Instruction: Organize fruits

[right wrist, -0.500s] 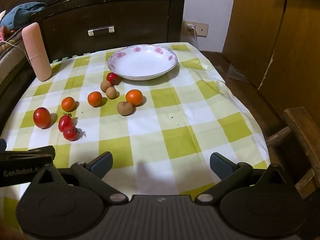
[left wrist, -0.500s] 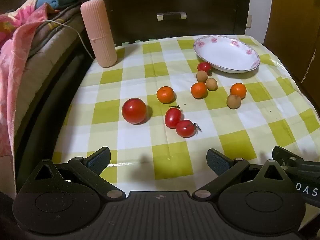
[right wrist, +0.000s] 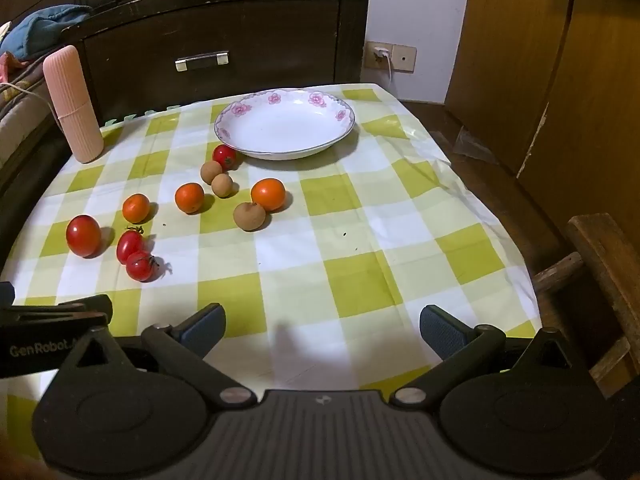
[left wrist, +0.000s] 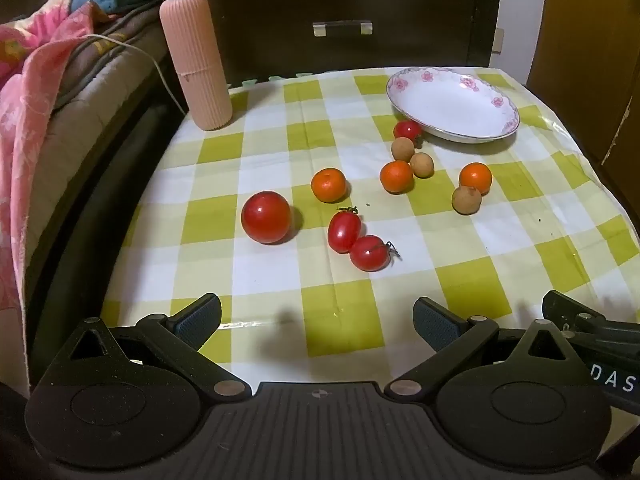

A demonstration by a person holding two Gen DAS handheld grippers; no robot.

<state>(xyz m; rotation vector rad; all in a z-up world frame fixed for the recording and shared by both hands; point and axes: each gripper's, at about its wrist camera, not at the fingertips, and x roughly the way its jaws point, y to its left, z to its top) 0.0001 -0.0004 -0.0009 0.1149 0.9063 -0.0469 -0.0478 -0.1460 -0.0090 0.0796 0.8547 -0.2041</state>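
Note:
Fruits lie loose on a green-and-white checked tablecloth [left wrist: 472,288]. A big red tomato [left wrist: 265,217] is at the left, two small tomatoes [left wrist: 344,231] touch each other, and one more tomato [left wrist: 407,129] sits by the plate. Three small oranges [left wrist: 328,185] and three brown longans [left wrist: 465,199] lie between them. An empty white flowered plate [left wrist: 452,104] stands at the back; it also shows in the right wrist view [right wrist: 285,123]. My left gripper [left wrist: 317,320] is open and empty near the front edge. My right gripper [right wrist: 322,326] is open and empty beside it.
A tall pink ribbed case [left wrist: 195,60] stands at the table's back left. A dark wooden drawer unit [right wrist: 224,40] is behind the table. A bed with pink bedding [left wrist: 24,112] is on the left. A wooden chair [right wrist: 600,264] is at the right.
Both grippers have barely moved; the view has shifted very slightly. The fruits and the plate lie where they were.

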